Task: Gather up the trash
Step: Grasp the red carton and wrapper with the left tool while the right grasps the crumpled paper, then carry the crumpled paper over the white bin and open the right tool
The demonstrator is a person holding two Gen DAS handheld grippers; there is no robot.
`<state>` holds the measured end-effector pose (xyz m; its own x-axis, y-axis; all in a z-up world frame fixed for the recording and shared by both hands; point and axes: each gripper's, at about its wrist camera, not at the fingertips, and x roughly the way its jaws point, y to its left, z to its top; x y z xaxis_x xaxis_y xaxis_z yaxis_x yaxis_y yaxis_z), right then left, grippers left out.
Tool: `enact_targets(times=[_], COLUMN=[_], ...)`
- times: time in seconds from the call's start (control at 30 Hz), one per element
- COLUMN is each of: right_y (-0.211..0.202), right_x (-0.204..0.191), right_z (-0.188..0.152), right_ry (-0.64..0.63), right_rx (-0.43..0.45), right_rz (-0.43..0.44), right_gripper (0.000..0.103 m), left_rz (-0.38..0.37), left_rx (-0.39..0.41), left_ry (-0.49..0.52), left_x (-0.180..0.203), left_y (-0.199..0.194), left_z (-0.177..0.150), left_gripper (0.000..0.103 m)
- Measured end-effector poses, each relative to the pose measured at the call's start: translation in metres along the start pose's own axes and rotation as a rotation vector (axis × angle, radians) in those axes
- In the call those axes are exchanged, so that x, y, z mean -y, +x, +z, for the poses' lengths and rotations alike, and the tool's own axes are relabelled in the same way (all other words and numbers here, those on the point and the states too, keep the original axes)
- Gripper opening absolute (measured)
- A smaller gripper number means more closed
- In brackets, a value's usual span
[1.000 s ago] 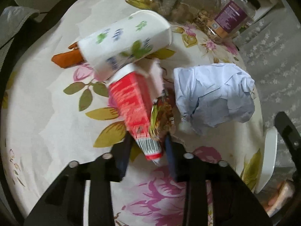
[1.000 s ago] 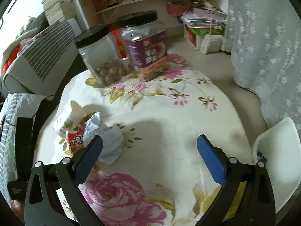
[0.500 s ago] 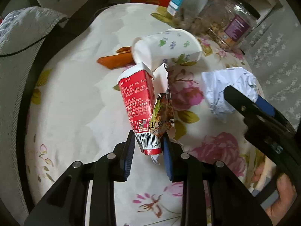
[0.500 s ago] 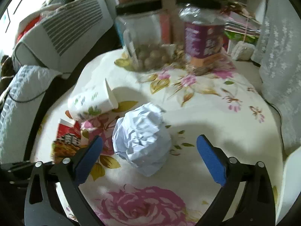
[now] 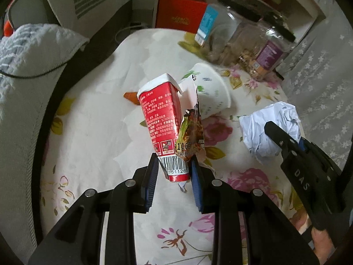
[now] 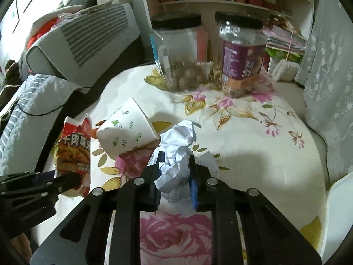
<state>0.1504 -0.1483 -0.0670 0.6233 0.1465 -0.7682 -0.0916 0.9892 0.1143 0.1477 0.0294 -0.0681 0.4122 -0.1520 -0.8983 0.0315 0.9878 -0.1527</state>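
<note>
Jaws of the left gripper [image 5: 173,172] pinch the barcode end of a red snack wrapper [image 5: 162,121], raised over the floral tablecloth [image 5: 92,132]. Those of the right gripper [image 6: 175,176] clamp a crumpled paper ball [image 6: 176,154]. Between both lies a tipped paper cup [image 6: 128,132]; two jars [image 6: 241,53] stand behind.

The orange scrap [image 5: 130,96] is mostly hidden behind the red wrapper [image 5: 160,119] ahead of the left hand-held gripper [image 5: 173,172] — jar labels [image 5: 268,56] too blurry to read.
</note>
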Motion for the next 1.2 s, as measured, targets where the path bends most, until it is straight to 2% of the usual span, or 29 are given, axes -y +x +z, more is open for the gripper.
enact_targets(times=[0.47, 1.2], right_y=[-0.056, -0.127], right_x=[0.031, 0.12], right_z=[-0.009, -0.041], right_ry=[0.0, 0.107], right_rx=[0.063, 0.134], right_rz=[-0.028, -0.138], right_gripper=[0.019, 0.019], left_rz=[-0.029, -0.093], left_rx=[0.059, 0.082], left_ry=[0.029, 0.131], left_x=[0.045, 0.13], left_y=[-0.026, -0.031], left_z=[-0.011, -0.041], left_gripper=[0.029, 0.029])
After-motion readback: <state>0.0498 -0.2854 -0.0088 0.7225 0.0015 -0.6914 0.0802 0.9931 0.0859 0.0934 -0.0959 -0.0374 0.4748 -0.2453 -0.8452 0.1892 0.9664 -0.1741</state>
